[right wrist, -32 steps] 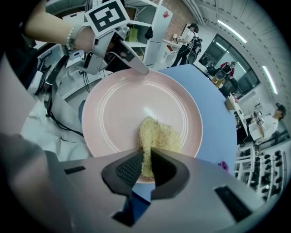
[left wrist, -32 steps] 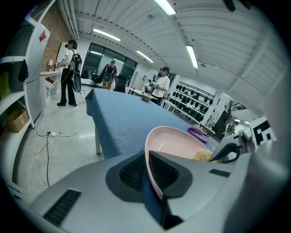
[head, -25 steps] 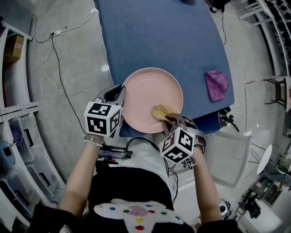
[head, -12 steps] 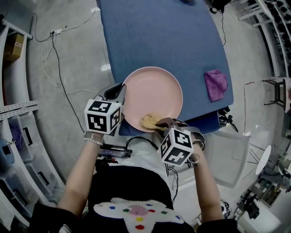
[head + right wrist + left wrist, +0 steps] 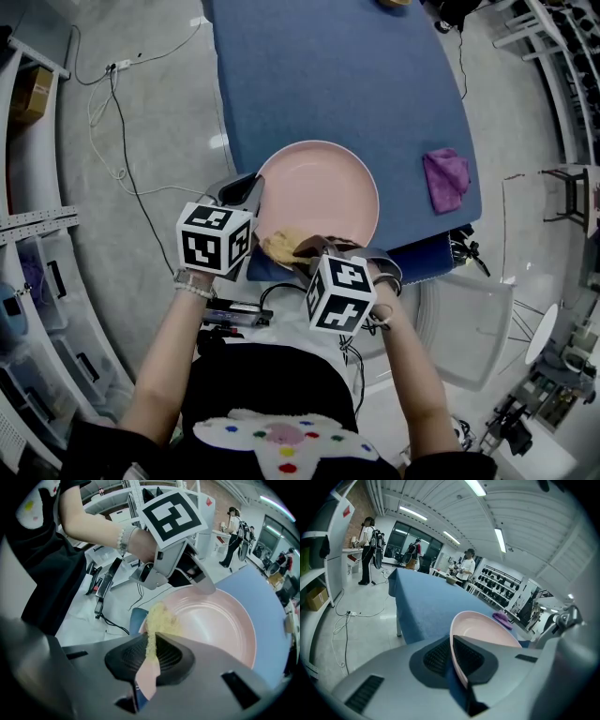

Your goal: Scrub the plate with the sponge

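A round pink plate (image 5: 319, 202) lies at the near edge of the blue table (image 5: 337, 84), partly overhanging it. My left gripper (image 5: 251, 199) is shut on the plate's left rim (image 5: 459, 660), which stands between its jaws in the left gripper view. My right gripper (image 5: 302, 248) is shut on a yellow sponge (image 5: 281, 246), pressed on the plate's near-left rim close to the left gripper. In the right gripper view the sponge (image 5: 158, 618) sticks out past the jaws onto the plate (image 5: 220, 625), just below the left gripper (image 5: 199, 585).
A purple cloth (image 5: 446, 176) lies at the table's right edge. Cables (image 5: 112, 112) run over the floor left of the table. Shelving (image 5: 37, 281) stands at far left. A white chair (image 5: 469, 309) sits right of me. People stand far off in the left gripper view.
My right gripper has dragged the sponge leftward along the plate's near rim, from its near-right part to beside the left gripper, and its wrist has rolled. The left gripper and plate stayed still.
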Demonstrator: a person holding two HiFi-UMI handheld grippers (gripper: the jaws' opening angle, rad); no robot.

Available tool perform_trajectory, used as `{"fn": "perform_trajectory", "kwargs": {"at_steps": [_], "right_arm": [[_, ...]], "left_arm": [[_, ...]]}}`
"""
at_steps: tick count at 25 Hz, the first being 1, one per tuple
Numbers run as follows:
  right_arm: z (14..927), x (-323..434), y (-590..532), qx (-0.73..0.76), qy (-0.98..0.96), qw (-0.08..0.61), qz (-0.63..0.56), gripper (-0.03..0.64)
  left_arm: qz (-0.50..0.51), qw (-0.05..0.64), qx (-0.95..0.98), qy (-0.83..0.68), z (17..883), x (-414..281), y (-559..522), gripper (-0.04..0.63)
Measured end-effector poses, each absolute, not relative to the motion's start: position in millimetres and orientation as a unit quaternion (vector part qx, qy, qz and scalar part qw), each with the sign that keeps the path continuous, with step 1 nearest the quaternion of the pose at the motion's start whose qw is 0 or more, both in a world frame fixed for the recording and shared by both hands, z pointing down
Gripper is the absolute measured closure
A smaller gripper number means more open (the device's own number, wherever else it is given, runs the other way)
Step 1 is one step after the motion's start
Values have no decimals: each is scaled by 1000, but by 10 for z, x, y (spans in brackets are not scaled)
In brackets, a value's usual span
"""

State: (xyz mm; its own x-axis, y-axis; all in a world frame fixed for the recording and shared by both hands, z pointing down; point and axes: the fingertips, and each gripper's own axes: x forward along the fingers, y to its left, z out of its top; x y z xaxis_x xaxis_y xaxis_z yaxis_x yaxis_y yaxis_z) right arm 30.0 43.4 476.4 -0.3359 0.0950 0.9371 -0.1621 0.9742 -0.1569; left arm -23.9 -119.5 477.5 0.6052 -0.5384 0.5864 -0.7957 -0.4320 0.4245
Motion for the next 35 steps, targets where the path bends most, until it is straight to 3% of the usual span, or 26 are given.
{"fn": "perform_trajectory", "kwargs": {"at_steps": [14, 35], "right_arm": [[4885, 160, -292, 108, -803, 581, 78, 577], [4951, 768, -924, 256, -773, 569, 112, 575]], "left_arm": [[181, 350, 830, -396, 4758, -239, -1184, 565], [175, 352, 830, -395, 4770, -243, -1183, 565]]}}
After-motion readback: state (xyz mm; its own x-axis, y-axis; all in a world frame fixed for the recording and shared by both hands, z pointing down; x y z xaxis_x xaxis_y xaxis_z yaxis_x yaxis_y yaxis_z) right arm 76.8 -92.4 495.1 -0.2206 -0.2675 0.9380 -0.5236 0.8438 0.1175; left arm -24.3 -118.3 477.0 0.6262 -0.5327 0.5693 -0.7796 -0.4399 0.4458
